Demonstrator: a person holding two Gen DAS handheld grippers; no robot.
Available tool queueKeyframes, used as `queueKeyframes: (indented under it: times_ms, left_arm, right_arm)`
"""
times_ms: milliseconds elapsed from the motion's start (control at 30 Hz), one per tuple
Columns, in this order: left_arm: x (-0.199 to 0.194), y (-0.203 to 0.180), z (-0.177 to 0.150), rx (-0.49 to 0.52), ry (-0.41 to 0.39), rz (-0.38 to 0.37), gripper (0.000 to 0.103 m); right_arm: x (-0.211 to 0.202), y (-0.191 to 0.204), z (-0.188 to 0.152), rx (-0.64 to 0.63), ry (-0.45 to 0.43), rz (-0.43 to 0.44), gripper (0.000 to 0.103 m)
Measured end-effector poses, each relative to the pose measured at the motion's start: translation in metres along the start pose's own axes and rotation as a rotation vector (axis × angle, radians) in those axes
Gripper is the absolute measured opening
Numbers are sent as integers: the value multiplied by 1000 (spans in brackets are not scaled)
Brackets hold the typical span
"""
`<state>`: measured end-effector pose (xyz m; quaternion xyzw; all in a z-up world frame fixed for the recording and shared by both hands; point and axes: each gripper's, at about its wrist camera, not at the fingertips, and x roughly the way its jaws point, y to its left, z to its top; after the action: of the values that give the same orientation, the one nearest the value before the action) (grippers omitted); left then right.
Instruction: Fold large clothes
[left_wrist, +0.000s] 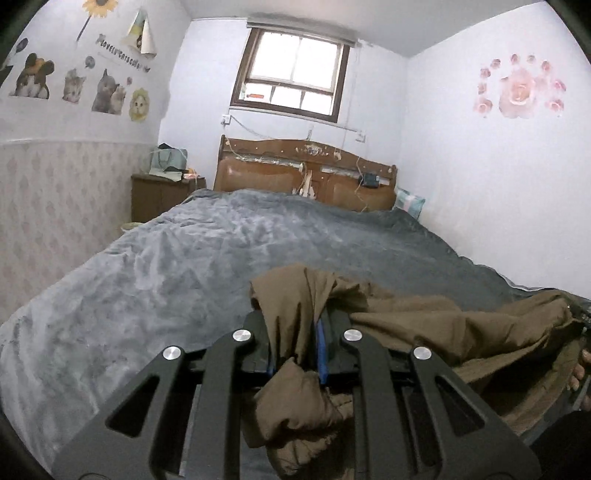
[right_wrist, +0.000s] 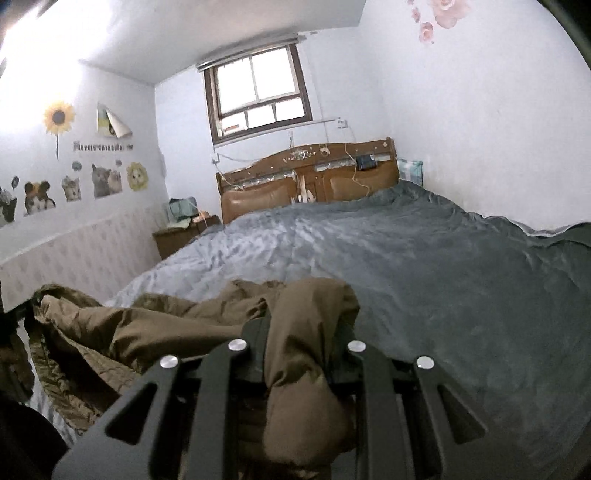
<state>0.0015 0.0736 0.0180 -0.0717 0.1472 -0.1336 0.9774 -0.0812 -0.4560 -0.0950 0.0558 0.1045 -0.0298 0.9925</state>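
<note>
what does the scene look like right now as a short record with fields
setting: bedroom, grey plush blanket over a bed with a brown wooden headboard
garment: olive-brown padded coat, bunched at the near end of the bed
left gripper: shut on a fold of the coat
right gripper: shut on another fold
fold status: not yet folded

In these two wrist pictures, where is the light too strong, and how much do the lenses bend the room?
Left wrist view: the window is blown out to white, walls curve toward the dark corners, and the brown garment stays fairly sharp. Right wrist view: the window glares too, a second bright patch burns the upper left ceiling, the room tilts and bows, and the grey bed cover looks soft and slightly blurred.
</note>
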Motion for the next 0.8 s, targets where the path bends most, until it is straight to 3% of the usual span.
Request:
queueKeyframes:
  times_ms: [133, 233, 400, 500, 667, 800]
  left_arm:
    - [-5, -7, 10, 5, -18, 17, 15]
    - [5, -8, 20, -50, -2, 20, 16]
    - [61, -12, 27, -141, 81, 93, 18]
    - [105, -15, 36, -112, 159, 119, 20]
    - [154, -10, 55, -132, 192, 147, 23]
    - [188, -5, 39, -141, 182, 199, 30]
  right_arm:
    - [4, -8, 6, 113, -8, 38, 20]
    - [16, -18, 10, 199, 6, 54, 20]
    - [57, -37, 7, 323, 63, 36, 20]
    - [90, -43, 11, 385, 112, -9, 20]
    - [144, -37, 35, 365, 156, -29, 21]
    - [201, -42, 32, 354, 197, -39, 23]
